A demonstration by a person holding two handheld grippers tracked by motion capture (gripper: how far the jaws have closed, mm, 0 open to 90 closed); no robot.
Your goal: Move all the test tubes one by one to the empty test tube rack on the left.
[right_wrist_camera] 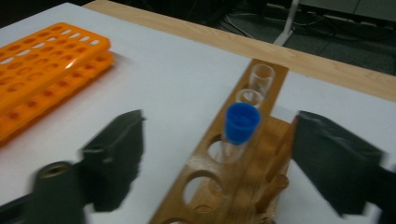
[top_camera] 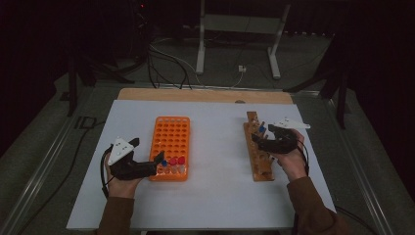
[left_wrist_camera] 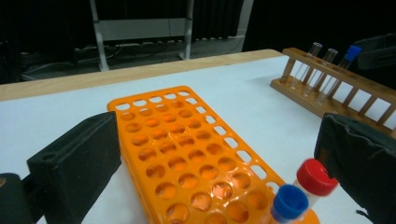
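R gripper (right_wrist_camera: 219,154), jaws apart and empty, straddles upright blue-capped tube (right_wrist_camera: 239,128) in wooden rack (right_wrist_camera: 261,191), axis vertical btwn pads; L gripper (left_wrist_camera: 219,163) open, clear of orange rack (left_wrist_camera: 177,140).

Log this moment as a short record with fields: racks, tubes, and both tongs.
orange rack: on the white table, capped tubes at its near end
red-capped tube: standing in the orange rack
blue-capped tube: beside it, in the same rack
wooden rack: holds a second blue-capped tube and two uncapped tubes
left tongs: open, nothing gripped
right tongs: open, either side of that tube, not pressing
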